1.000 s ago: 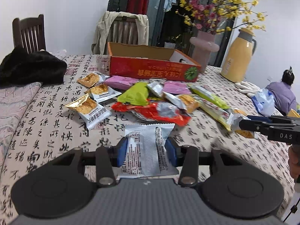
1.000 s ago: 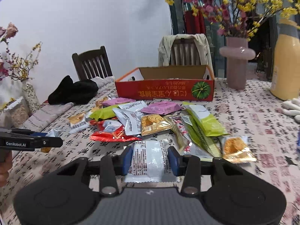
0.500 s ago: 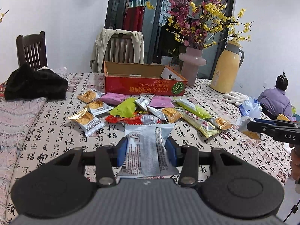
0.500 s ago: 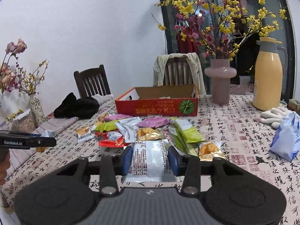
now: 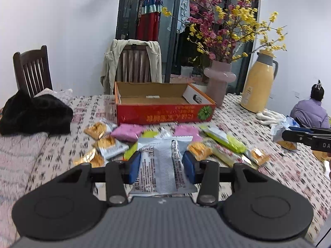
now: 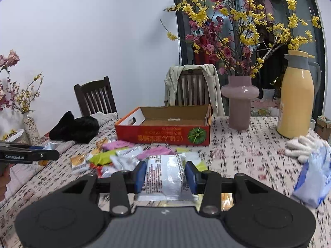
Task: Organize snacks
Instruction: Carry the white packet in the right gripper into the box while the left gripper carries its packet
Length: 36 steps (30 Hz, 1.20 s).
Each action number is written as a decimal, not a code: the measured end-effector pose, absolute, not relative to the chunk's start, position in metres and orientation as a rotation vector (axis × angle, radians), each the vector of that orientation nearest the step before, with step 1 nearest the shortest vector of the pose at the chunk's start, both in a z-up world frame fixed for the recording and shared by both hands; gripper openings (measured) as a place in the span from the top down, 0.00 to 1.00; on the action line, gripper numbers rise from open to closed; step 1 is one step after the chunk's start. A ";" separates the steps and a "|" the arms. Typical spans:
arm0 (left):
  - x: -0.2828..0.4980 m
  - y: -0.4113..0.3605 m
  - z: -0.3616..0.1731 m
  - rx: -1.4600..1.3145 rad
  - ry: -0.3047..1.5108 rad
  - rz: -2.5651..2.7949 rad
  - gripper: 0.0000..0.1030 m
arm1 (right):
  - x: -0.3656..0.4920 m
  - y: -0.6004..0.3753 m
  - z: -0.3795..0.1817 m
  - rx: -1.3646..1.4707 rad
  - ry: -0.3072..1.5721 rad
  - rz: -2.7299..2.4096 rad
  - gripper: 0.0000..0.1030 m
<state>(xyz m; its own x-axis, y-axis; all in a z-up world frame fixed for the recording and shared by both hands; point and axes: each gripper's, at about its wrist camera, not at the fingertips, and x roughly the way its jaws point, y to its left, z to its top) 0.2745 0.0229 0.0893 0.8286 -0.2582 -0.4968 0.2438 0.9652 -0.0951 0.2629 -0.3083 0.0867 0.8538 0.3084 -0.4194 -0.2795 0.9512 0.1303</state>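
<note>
A black garment [image 5: 35,113] lies heaped on the table [image 5: 62,144] left of the red cardboard box [image 5: 163,111], the landmark at the far middle of the patterned cloth. The box sits open and upright, its floor bare apart from a small white piece at the back. In front of the box a loose spread of snack packets [image 5: 115,142] covers the cloth: orange-and-silver biscuit packs to the left, pink pouches nearest the box, green sticks to the right.

Nearer the camera than that spread, the left hand-held gripper [image 5: 162,166] is clamped on a silver snack packet [image 5: 162,163], printed back upward, blue pads pressing both its sides. The right hand-held gripper [image 6: 165,172] likewise grips a second silver packet [image 6: 165,175], held level in front of the box, above the pile.

Right of the box stand a pink vase [image 5: 219,82] of yellow and red blossom and a yellow thermos jug [image 5: 258,82].

Only the left wrist view takes in a person in purple [image 5: 310,111] seated far right of the box. Only the right wrist view shows a second flower vase [image 6: 31,128] far left of the box, and a blue-and-white bag [image 6: 314,175] beside white gloves [image 6: 302,146] to the right.
</note>
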 end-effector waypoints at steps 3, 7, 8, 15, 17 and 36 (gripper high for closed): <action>0.301 0.022 0.094 -0.019 0.519 -0.254 0.57 | 0.289 -0.308 0.092 0.058 0.447 0.315 0.61; 0.343 0.019 0.098 -0.020 0.502 -0.230 0.57 | 0.332 -0.307 0.099 0.056 0.442 0.322 0.61; 0.353 0.019 0.099 -0.022 0.500 -0.231 0.57 | 0.342 -0.306 0.101 0.055 0.440 0.323 0.61; 0.419 0.015 0.101 -0.027 0.471 -0.232 0.57 | 0.420 -0.296 0.104 0.046 0.435 0.327 0.61; 0.438 0.012 0.099 -0.028 0.470 -0.236 0.57 | 0.441 -0.294 0.103 0.047 0.438 0.329 0.61; 0.637 -0.002 0.076 -0.003 0.528 -0.124 0.57 | 0.644 -0.255 0.089 0.033 0.487 0.285 0.61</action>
<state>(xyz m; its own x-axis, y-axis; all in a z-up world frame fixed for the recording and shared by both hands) 0.6368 -0.0016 0.0761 0.8567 -0.1190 -0.5020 0.1177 0.9925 -0.0345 0.6444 -0.2554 0.0891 0.8451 0.2775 -0.4570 -0.2619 0.9600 0.0986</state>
